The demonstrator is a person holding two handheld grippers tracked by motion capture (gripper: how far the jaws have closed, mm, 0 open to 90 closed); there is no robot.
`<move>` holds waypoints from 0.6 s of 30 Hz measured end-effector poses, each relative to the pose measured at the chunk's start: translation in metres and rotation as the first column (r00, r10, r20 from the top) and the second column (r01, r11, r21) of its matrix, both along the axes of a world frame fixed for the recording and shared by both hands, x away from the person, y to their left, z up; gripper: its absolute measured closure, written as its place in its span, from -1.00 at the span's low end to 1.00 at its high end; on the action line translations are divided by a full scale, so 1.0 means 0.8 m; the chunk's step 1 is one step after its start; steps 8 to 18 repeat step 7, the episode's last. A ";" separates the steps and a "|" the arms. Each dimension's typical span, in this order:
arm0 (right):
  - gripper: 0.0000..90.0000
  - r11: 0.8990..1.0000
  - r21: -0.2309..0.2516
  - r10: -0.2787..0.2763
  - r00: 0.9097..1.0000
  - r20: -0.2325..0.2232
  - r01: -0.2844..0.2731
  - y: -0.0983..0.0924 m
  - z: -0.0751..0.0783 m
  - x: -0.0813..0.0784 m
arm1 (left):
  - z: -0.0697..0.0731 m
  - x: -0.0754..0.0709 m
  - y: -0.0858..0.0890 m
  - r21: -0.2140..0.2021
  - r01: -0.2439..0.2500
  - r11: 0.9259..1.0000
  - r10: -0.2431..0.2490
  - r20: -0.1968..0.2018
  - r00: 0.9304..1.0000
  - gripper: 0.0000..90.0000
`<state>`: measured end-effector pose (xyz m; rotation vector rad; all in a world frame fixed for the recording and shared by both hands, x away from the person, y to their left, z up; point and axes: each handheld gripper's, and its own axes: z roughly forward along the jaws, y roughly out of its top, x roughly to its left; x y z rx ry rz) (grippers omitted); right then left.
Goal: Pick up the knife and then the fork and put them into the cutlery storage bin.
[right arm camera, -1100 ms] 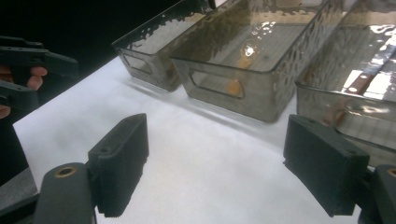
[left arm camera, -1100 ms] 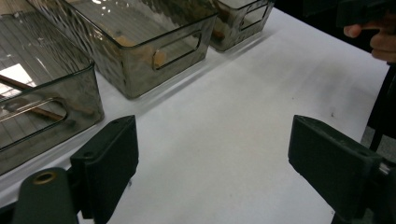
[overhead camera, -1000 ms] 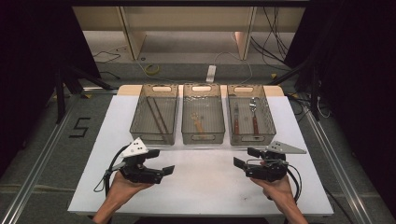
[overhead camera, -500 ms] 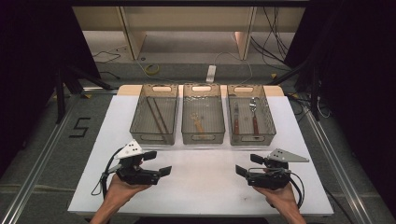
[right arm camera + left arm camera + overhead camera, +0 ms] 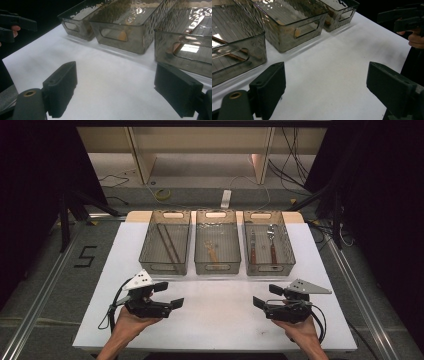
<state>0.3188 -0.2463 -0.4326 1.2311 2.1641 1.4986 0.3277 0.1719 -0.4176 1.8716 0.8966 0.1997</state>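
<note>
Three smoky clear bins stand in a row at the back of the white table. The left bin holds dark sticks, the middle bin a wooden utensil, and the right bin a fork and a spoon with brown handles. My left gripper is held low over the front left of the table, open and empty, pointing right. My right gripper is held at the front right, open and empty, pointing left. In the left gripper view, the left gripper has bare table between its jaws. The right gripper has the same in its own view.
Bare white table lies between the two grippers and the bins. The other hand's gripper appears at the top right of the left gripper view. In the right gripper view, the other gripper is at the top left. Dark floor, cables and stands surround the table.
Both hands have drawn a little back toward the near edge of the table. Both grippers stay open and empty.
</note>
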 end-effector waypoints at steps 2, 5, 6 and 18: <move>-0.57 1.000 0.001 0.004 1.000 -0.002 -0.004 0.000 0.000 0.000 | 0.000 0.000 0.000 0.000 0.001 1.000 -0.001 0.001 1.000 -0.66; -0.57 1.000 -0.002 0.002 1.000 -0.006 -0.002 0.000 0.000 0.001 | 0.000 0.000 0.000 0.001 0.000 1.000 0.000 0.000 1.000 -0.66; -0.57 1.000 0.004 0.002 1.000 -0.005 -0.002 0.000 0.000 0.001 | 0.000 0.000 0.000 0.000 -0.002 1.000 0.002 0.002 1.000 -0.66; -0.57 1.000 0.007 0.002 1.000 -0.007 -0.002 -0.001 0.000 0.001 | 0.000 0.000 0.000 -0.001 -0.003 1.000 0.003 0.002 1.000 -0.66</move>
